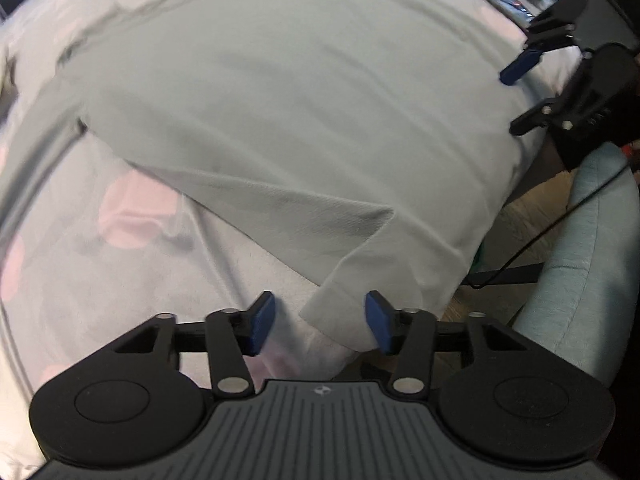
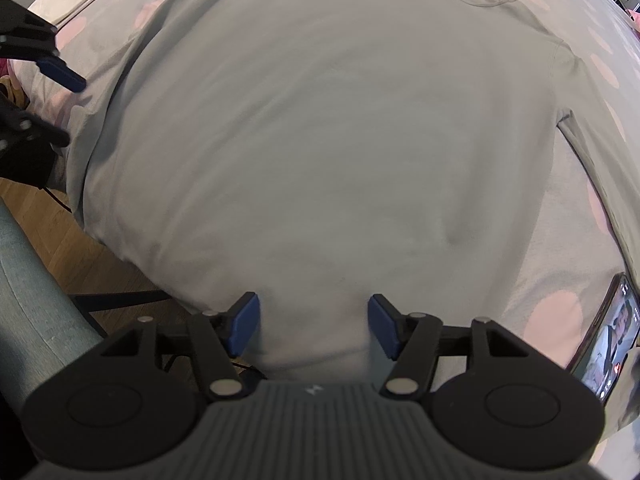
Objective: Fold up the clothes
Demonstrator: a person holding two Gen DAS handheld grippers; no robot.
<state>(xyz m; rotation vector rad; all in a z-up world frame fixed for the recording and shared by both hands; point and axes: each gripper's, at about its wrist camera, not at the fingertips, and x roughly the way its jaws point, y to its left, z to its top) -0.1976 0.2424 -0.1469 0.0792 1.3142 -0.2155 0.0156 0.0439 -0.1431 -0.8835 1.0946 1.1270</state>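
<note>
Pink-spotted bedding (image 1: pixel 120 216) carries our grey shirt (image 1: pixel 304 112); wood floor (image 2: pixel 52 204) beside. Left gripper (image 1: pixel 320 320) and right gripper (image 2: pixel 314 322) both spread. Phone (image 2: pixel 608 344) cut off.

We see soft, even, dim light, faint shadows in the pale grey cotton shirt's (image 1: pixel 304 92) folds, motion blur, fisheye-bent edges.

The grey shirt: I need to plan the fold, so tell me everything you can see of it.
The grey shirt is a plain, pale grey, soft knit top with long sleeves, spread flat and mostly smooth on a bedspread with pink patches. Its hem edge hangs over the bed's near side. One sleeve lies folded across the body, its cuff between the open pads of the left gripper. The right gripper straddles the hem, pads apart. A phone lies beside it.
</note>
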